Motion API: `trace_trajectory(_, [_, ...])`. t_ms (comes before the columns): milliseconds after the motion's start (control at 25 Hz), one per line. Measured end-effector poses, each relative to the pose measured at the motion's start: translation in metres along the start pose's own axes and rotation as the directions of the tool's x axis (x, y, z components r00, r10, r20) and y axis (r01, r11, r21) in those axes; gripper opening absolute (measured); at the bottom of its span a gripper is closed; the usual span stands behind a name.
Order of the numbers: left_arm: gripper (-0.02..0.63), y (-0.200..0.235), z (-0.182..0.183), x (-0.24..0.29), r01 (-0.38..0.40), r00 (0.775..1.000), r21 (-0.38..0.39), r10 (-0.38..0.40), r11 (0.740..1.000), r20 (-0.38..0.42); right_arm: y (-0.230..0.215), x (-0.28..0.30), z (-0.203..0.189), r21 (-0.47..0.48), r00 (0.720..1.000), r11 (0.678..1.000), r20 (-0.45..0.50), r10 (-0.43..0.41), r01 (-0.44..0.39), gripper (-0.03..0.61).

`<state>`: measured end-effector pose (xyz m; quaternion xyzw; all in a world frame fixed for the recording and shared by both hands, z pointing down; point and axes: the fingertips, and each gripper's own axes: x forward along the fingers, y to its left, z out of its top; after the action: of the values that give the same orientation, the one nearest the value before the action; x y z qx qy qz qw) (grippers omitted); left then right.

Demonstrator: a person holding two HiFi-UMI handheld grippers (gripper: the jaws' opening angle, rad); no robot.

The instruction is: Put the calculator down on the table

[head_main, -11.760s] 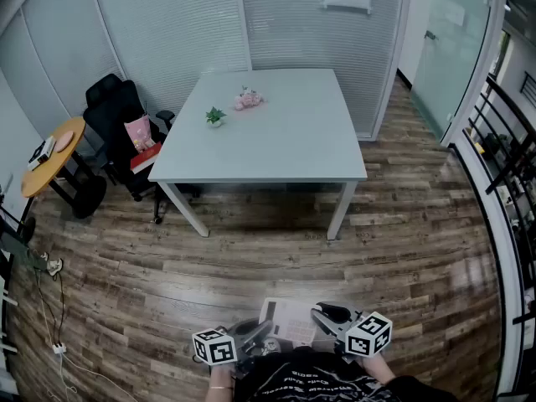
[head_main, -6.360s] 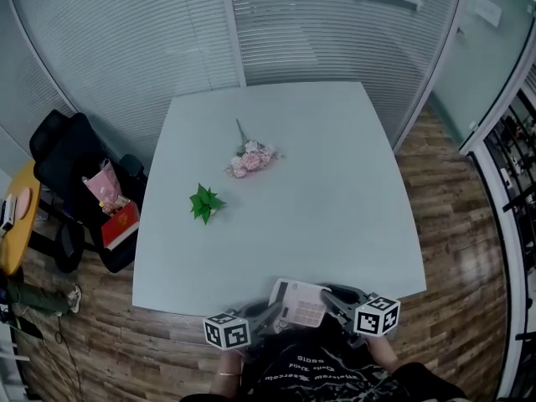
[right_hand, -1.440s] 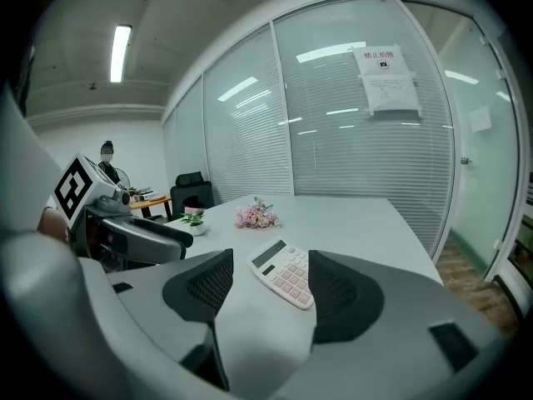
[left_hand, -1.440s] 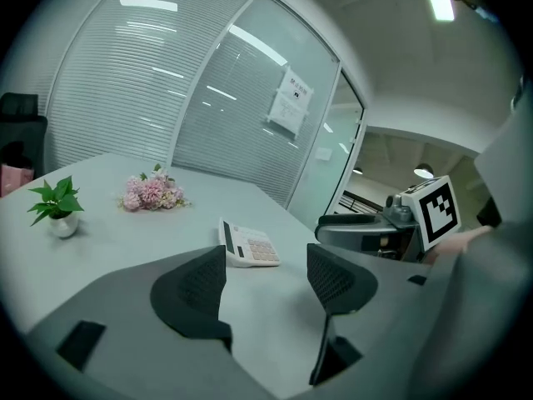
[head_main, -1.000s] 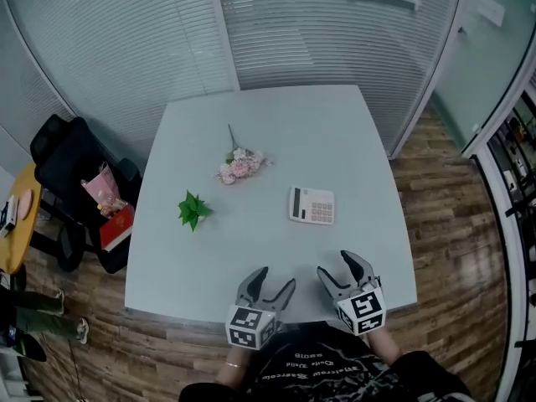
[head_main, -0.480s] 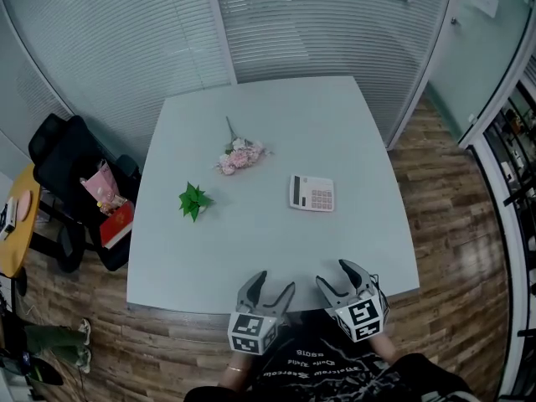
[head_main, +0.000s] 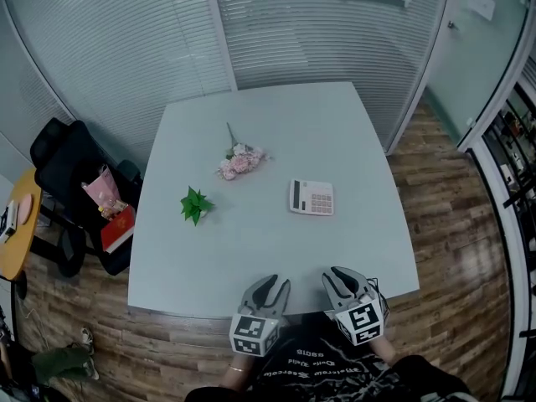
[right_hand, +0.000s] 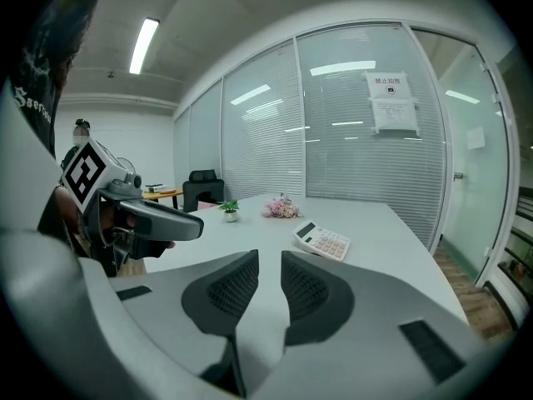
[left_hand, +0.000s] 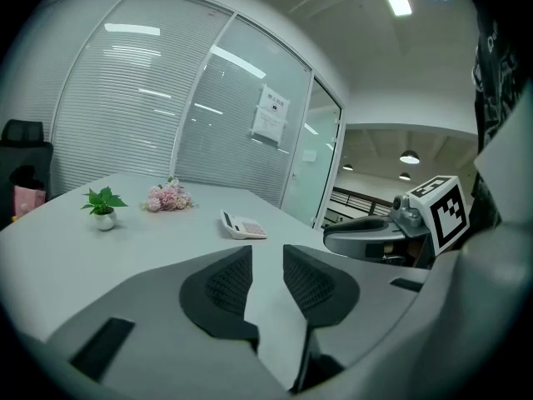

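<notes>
One calculator [head_main: 311,198] is seen lying flat on the worktop [head_main: 276,249], right of its centre, nearer the right edge than the left and well apart from every edge. Two claws are held side by side at the near edge, the left claw [head_main: 271,283] beside the right claw [head_main: 340,275]. Each has just been closing and is left with a narrow gap between its jaws, in which nothing is held. A wide bare strip is left between the claws and the calculator. One potted plant [head_main: 195,203] and one bunch of flowers [head_main: 238,162] are set in the left half, apart from each other. A glass wall [head_main: 293,32] is found just behind the far edge, one chair [head_main: 67,157] off the left edge, and open floor [head_main: 452,224] off the right.
</notes>
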<state>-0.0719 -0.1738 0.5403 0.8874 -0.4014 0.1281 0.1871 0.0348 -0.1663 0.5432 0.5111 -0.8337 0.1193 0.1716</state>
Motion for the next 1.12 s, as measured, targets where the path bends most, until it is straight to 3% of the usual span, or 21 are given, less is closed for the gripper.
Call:
trace_trajectory(120, [0.048,0.006,-0.001,0.0,-0.025,1.0,-0.019,0.025,1.0,-0.006,0.001,0.002,0.001,-0.004,1.0,1.0,0.001,0.01,-0.01,0.026])
trace_trajectory(200, [0.028,0.007,-0.002,0.0,-0.026,1.0,-0.041,0.026,0.999,-0.011,0.002,0.003,0.002,0.0,1.0,1.0,-0.002,0.025,-0.025,0.009])
trace_trajectory(440, [0.021,0.006,-0.002,0.003,0.012,1.0,-0.052,-0.011,0.999,0.01,0.021,0.007,0.004,-0.038,0.993,0.992,-0.023,0.12,-0.121,0.008])
trace_trajectory(1120, [0.02,-0.001,0.004,0.025,0.041,0.999,-0.004,-0.041,0.999,-0.009,0.007,0.014,0.004,-0.086,0.995,0.992,-0.047,0.086,-0.09,0.006])
